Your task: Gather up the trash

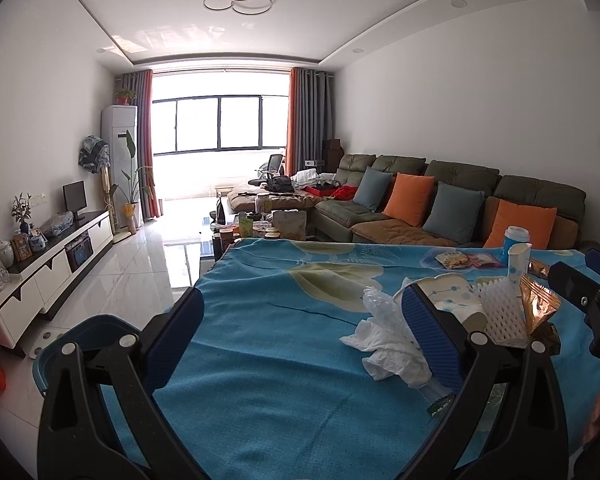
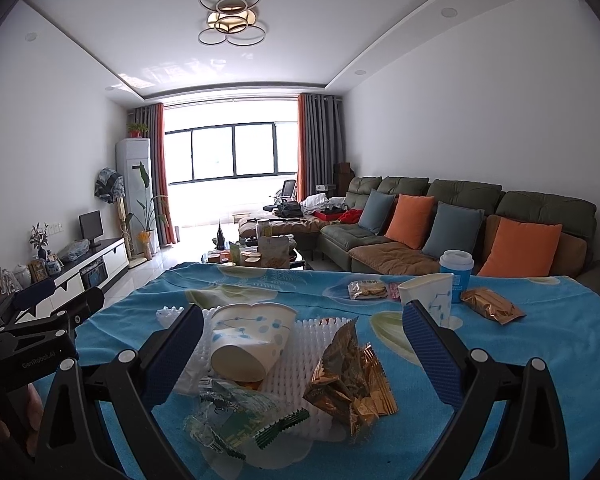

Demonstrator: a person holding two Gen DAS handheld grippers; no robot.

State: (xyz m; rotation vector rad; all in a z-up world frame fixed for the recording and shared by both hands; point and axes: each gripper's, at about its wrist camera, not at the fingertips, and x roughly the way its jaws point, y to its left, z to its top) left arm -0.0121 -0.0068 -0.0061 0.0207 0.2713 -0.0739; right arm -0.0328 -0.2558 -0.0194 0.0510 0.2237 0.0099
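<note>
Paper cup (image 2: 249, 340) on its side — mouth away.

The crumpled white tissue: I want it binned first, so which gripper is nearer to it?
Left. The left gripper is open, its right finger right beside the crumpled white tissue. The right gripper is open over the tipped paper cup and wrappers, farther right.

A long olive-green fabric sofa (image 2: 460, 216) is carrying orange and grey-blue square cushions (image 2: 414, 220), while a white low TV cabinet (image 1: 52, 264) is lining the opposite wall.
</note>
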